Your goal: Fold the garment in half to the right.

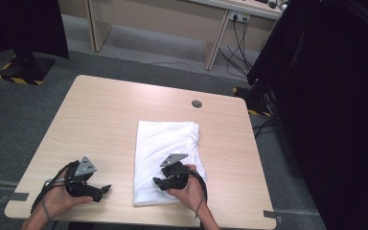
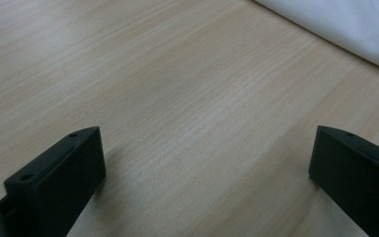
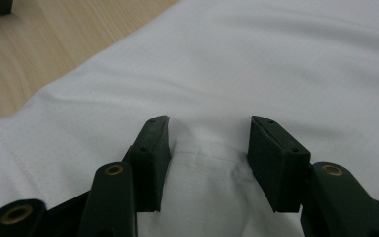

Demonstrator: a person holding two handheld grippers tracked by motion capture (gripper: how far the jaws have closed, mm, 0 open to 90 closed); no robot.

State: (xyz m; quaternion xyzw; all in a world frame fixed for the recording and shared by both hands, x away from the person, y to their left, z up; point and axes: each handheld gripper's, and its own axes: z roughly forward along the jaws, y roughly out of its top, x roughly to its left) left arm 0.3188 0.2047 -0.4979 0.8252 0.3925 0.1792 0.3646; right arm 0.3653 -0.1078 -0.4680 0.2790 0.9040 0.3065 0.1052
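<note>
Right gripper [image 3: 209, 148] presses down on the near part of the folded white cloth [image 1: 165, 153], its 2 jaws partly closed around a raised pinch of fabric, while the left gripper [image 1: 100, 190] rests wide open on the bare wooden table [image 1: 96, 115] just left of it.

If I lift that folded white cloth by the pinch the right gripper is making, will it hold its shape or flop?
Likely flop: the white cloth already bunches into a soft ridge between the jaws of the right gripper, so it has little stiffness. It looks thin and light. The folded layers may well slide apart and unfold, since one pinch probably catches only the upper layers.
</note>
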